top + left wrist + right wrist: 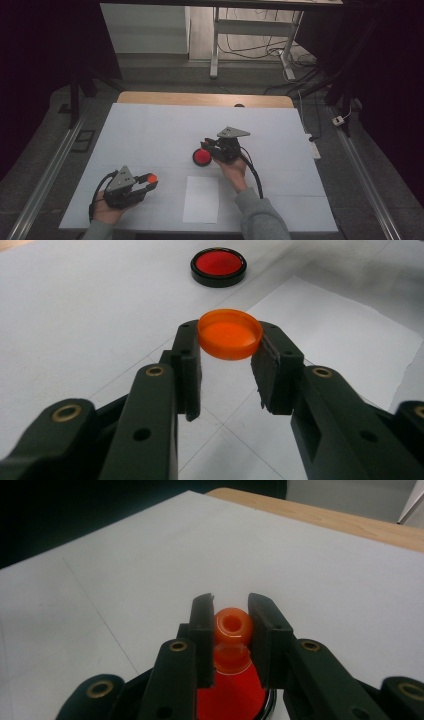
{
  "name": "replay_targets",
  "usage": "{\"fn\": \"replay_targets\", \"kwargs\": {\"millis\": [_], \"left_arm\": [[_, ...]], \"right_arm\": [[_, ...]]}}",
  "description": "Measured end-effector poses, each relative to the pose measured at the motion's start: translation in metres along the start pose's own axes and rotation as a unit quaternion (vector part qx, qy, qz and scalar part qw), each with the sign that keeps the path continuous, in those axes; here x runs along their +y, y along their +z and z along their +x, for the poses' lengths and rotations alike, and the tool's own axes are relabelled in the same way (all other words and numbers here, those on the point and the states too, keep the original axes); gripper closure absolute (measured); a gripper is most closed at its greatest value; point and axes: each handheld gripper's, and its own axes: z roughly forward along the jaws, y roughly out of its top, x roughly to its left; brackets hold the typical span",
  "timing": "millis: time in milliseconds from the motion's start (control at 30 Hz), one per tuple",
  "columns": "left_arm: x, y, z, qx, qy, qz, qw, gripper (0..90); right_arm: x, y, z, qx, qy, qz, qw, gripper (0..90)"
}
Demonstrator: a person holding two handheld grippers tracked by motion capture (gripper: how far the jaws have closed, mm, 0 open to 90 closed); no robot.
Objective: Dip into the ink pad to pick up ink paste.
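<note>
Left gripper (226,357) clamps orange cap (229,333) betw. its tips; red disc (218,266) well beyond on white table (75,315).

A: Looks like a lab here, not anyone's home.

B: What gives it away?

A: The table (150,130) wears a plain white cover, wood showing at its far edge. Dark curtains (45,55) hang at both sides.

B: And beyond the far edge?

A: A bare desk frame (216,45) on grey floor, loose cables (255,50) tangled under it. A power strip (314,150) lies just off the right edge, metal rails (50,170) run along both sides.
</note>
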Motion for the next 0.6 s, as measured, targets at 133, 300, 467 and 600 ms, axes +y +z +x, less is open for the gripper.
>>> {"fn": "replay_targets", "kwargs": {"millis": [133,300,467,600], "left_arm": [[0.0,0.0,-0.001,-0.001,0.002,0.0,1.0,65.1],[0.001,0.0,-0.001,-0.001,0.0,-0.001,1.0,65.0],[0.0,0.001,0.0,-0.002,0.0,0.0,1.0,65.0],[0.0,0.001,0.0,-0.004,0.0,0.001,1.0,65.0]], "right_arm": [[-0.003,0.006,0.002,-0.005,-0.009,0.015,0.9998,72.7],[-0.006,0.012,0.004,-0.009,-0.018,0.032,0.9993,72.7],[-0.009,0.016,0.003,-0.012,-0.021,0.043,0.9988,72.7],[-0.01,0.018,0.004,-0.016,-0.027,0.051,0.9982,72.7]]}}
